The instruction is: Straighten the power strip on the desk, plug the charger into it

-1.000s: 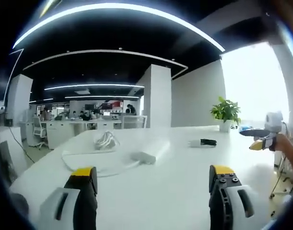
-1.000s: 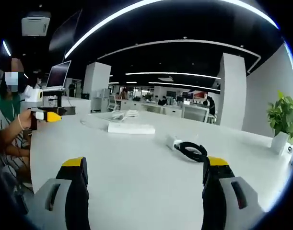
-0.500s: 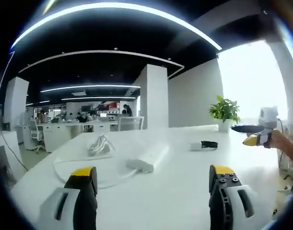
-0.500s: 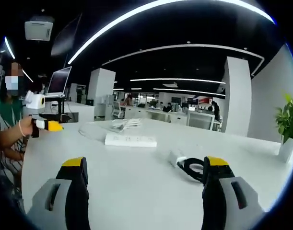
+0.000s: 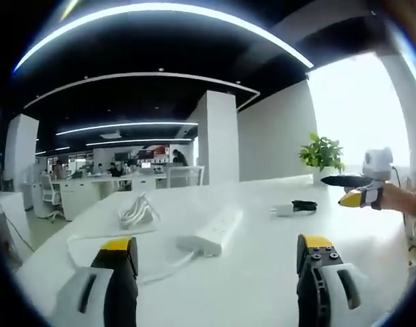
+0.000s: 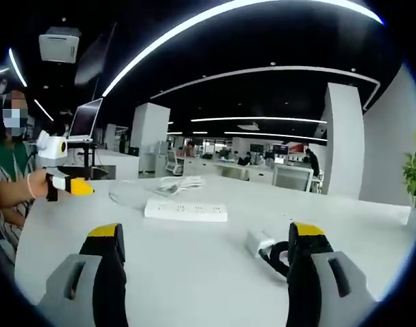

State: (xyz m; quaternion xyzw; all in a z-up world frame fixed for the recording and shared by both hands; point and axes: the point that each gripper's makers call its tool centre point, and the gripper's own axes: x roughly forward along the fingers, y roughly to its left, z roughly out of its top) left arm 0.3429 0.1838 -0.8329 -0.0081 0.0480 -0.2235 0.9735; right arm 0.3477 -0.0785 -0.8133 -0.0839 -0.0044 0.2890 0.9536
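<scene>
Nearer now — one power strip (image 6: pixel 186 210), perhaps one charger (image 6: pixel 260 242)

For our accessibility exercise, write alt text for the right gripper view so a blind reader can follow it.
A white power strip lies unplugged-into on a white desk, with a white charger and its coiled black cable nearer the open right hand-held gripper. The left hand-held gripper enters at the left edge.
</scene>
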